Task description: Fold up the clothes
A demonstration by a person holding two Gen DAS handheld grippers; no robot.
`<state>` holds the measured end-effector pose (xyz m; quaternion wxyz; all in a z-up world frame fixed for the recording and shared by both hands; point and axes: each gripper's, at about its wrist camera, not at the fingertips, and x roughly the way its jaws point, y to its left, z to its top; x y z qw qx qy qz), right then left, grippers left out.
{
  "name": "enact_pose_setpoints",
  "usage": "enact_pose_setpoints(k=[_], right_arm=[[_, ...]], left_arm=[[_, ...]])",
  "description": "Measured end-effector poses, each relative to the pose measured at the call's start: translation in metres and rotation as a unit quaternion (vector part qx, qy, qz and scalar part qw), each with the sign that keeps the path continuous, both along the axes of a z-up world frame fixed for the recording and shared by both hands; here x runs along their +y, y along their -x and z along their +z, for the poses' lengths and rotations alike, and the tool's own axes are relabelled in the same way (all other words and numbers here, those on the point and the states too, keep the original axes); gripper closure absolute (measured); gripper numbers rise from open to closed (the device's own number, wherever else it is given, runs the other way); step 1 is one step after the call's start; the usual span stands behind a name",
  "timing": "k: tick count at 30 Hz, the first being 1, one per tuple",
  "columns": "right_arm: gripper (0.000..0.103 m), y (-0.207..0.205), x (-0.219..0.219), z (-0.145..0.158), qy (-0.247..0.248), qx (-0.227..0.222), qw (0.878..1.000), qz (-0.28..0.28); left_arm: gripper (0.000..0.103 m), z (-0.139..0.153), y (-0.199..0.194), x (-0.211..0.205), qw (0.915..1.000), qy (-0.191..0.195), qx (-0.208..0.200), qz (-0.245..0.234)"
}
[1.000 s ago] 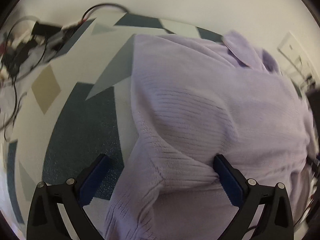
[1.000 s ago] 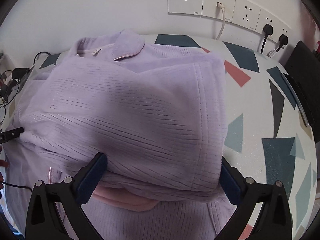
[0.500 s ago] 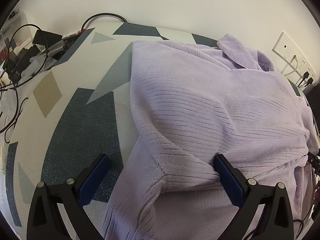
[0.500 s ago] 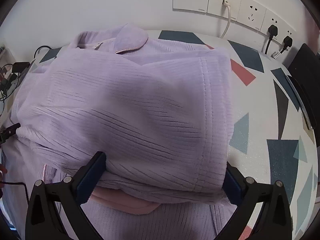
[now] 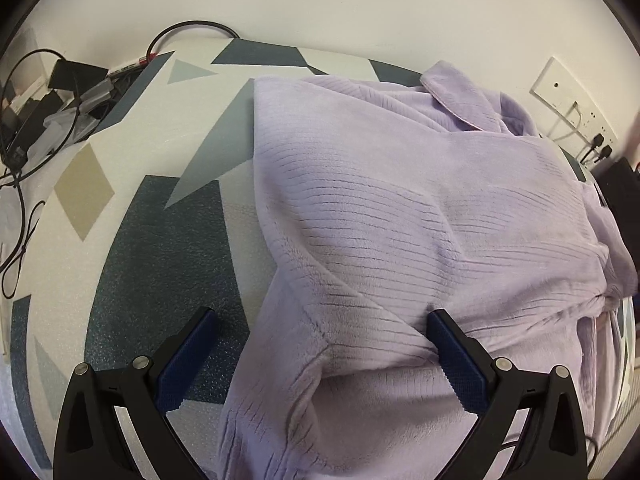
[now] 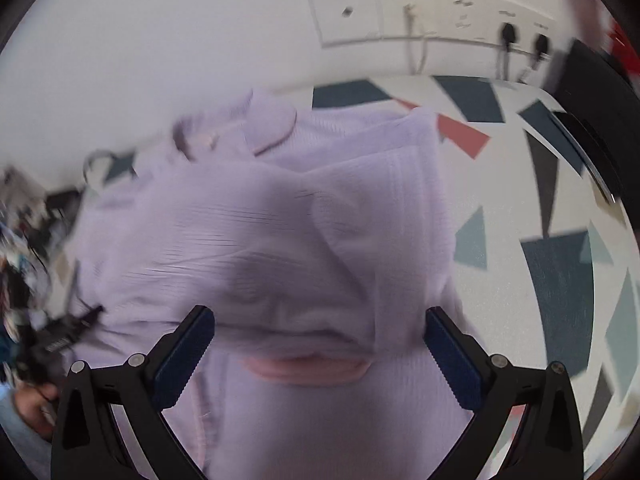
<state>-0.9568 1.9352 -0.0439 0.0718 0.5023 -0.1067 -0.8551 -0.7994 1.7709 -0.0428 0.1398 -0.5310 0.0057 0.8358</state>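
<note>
A lilac ribbed fleece garment (image 5: 420,216) lies folded on a surface (image 5: 132,264) covered in a pattern of white, dark blue, grey and tan shapes. Its collar (image 5: 460,92) points toward the far wall. In the left wrist view, the left gripper (image 5: 320,354) has its jaws spread wide; the right finger touches a fold of the fabric and the left finger is over bare surface, so nothing is clamped. Black cables (image 5: 24,128) and small devices crowd the far left corner.

The right wrist view is motion-blurred. The right gripper (image 6: 320,354) also stands wide open above the near edge of the garment (image 6: 304,216), where a pink trim (image 6: 308,368) shows between the jaws. Wall sockets (image 6: 432,16) with plugs sit on the far wall.
</note>
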Motion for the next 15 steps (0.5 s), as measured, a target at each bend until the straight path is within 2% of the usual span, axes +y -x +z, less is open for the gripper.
enact_pose_setpoints(k=[2,6,9,10,11,15], right_arm=[[0.000,-0.028,0.008,-0.002,0.020,-0.001,1.000,-0.019],[0.000,-0.083,0.025,-0.020,0.013,-0.036,0.998,-0.048],[0.000,-0.113,0.047,-0.028,0.032,-0.040,0.996,-0.075],[0.000,-0.120,0.054,-0.028,0.038,-0.040,0.995,-0.080],[0.000,-0.126,0.061,-0.029,0.045,-0.039,0.995,-0.085],[0.000,-0.130,0.080,-0.021,0.042,-0.016,0.996,-0.073]], left_arm=[[0.000,0.000,0.000,0.000,1.0000,0.003,-0.001,-0.002],[0.000,0.000,0.007,0.001,0.9999,0.005,-0.016,-0.004],[0.000,0.005,0.008,0.000,0.9986,0.008,-0.053,0.003],[0.000,0.012,0.003,-0.001,0.9983,-0.004,-0.058,0.003],[0.000,0.019,-0.004,-0.002,0.9986,-0.011,-0.052,-0.002],[0.000,0.050,-0.051,-0.001,0.9991,0.025,0.007,-0.033]])
